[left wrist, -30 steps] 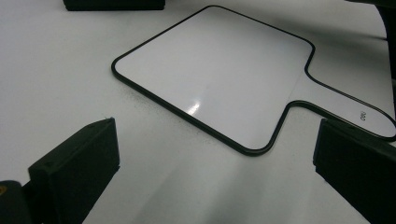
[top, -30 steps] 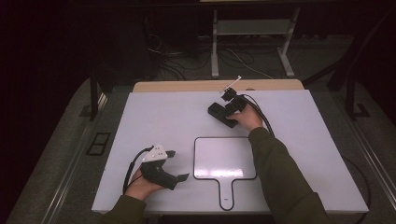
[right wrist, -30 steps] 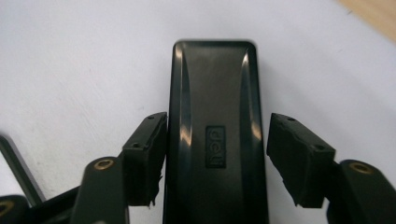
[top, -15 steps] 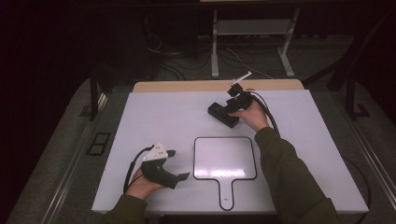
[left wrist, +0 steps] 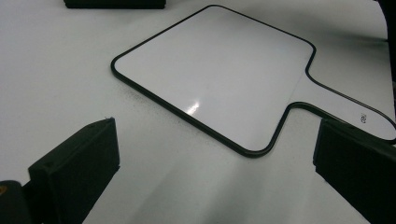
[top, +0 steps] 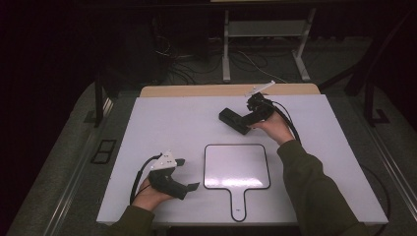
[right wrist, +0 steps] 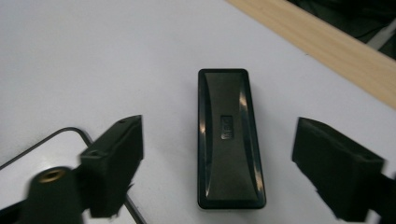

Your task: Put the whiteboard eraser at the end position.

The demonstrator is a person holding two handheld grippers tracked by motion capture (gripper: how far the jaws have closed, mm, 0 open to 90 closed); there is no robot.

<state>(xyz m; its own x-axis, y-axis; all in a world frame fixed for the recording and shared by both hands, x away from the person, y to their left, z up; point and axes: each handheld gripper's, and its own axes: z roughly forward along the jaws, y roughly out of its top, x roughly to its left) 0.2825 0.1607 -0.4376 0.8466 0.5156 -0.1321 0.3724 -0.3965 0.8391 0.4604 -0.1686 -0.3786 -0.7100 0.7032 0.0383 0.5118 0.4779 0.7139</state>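
Note:
A black eraser lies flat on the white table, right of the middle at the back. My right gripper hovers just over it, tilted down. Its jaws have just been opening and stand apart on either side of the eraser without touching it. A small white board with a black rim and a handle lies at the front middle. My left gripper rests open at the front left, pointing at the board, nothing between its jaws.
A wooden strip runs along the table's far edge. Beyond it are a metal stand and cables on the dark floor. The eraser's end shows at the top of the left gripper view.
My right hand has drawn back toward the far right and lifted a little, and its jaws stand wider. The eraser lies where it was. The left hand has not moved.

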